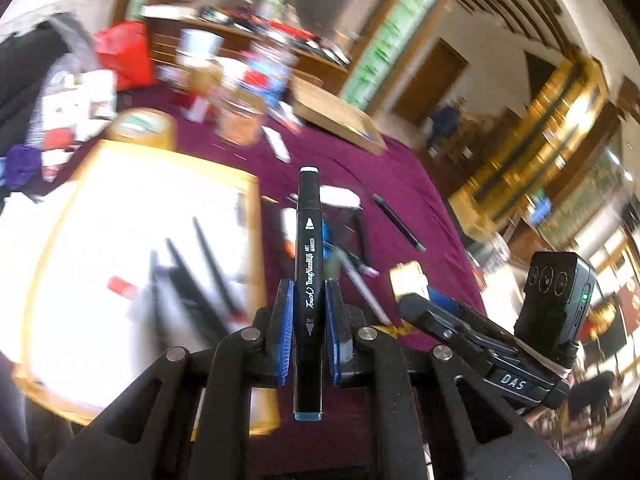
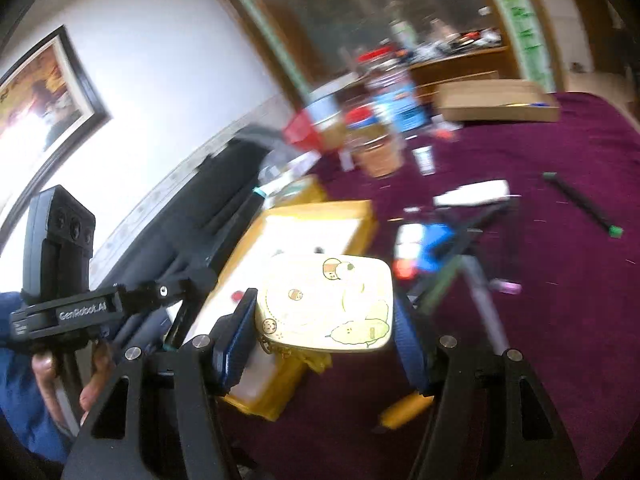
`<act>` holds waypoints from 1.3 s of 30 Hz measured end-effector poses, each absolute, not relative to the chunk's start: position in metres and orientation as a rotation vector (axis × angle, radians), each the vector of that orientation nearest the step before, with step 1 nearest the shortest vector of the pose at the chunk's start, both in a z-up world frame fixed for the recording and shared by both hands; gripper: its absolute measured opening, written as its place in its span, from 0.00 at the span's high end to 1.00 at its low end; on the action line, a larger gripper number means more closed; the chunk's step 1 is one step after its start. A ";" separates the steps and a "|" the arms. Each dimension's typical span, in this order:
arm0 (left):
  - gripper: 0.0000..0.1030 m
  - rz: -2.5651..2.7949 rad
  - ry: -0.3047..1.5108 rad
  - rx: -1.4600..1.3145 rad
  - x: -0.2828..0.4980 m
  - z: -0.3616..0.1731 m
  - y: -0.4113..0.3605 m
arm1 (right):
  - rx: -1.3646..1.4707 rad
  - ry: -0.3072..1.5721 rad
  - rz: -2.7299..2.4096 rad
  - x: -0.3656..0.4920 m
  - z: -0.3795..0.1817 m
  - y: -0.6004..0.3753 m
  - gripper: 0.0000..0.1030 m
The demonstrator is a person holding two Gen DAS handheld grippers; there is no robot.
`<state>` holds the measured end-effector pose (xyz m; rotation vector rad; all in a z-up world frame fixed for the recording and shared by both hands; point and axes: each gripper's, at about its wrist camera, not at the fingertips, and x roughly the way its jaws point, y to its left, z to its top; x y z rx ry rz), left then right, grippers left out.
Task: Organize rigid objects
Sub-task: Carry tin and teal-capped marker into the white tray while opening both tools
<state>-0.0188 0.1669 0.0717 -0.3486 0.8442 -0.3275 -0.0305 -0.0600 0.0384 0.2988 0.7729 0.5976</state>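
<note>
My left gripper (image 1: 307,292) is shut on a black art marker (image 1: 308,272) with a teal cap, held upright above the purple tablecloth (image 1: 400,184). To its left lies a yellow-rimmed white tray (image 1: 132,216) holding several dark pens. My right gripper (image 2: 324,312) is shut on a pale yellow cartoon-printed case (image 2: 326,300) and holds it over the near end of the same tray (image 2: 316,224). The right gripper also shows in the left wrist view (image 1: 416,292).
Loose pens (image 1: 396,220), a blue item (image 2: 436,244) and a white eraser (image 2: 472,194) lie on the cloth right of the tray. A black-green pen (image 2: 580,204) lies apart. Jars, a bottle (image 2: 394,92) and a cardboard box (image 2: 496,100) stand at the back.
</note>
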 end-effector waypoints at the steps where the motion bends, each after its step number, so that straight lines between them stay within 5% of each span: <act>1: 0.88 -0.299 0.839 -0.354 -0.019 0.071 0.180 | 0.292 0.782 0.624 -0.025 0.038 -0.048 0.43; 11: 0.88 -0.024 0.915 -0.321 0.016 0.015 0.275 | 0.219 0.906 0.720 0.020 0.004 0.056 0.42; 27: 0.88 0.072 1.053 -0.203 0.036 -0.047 0.264 | -0.130 0.984 0.580 0.019 -0.046 0.110 0.42; 34: 0.64 0.142 0.977 -0.092 0.022 -0.038 0.249 | -0.147 0.976 0.601 0.011 -0.044 0.110 0.42; 37: 0.38 0.209 0.879 -0.075 0.005 -0.020 0.243 | -0.065 0.978 0.636 0.006 -0.037 0.093 0.41; 39: 0.31 0.199 0.817 -0.084 -0.006 -0.006 0.235 | -0.015 0.964 0.650 -0.002 -0.031 0.077 0.40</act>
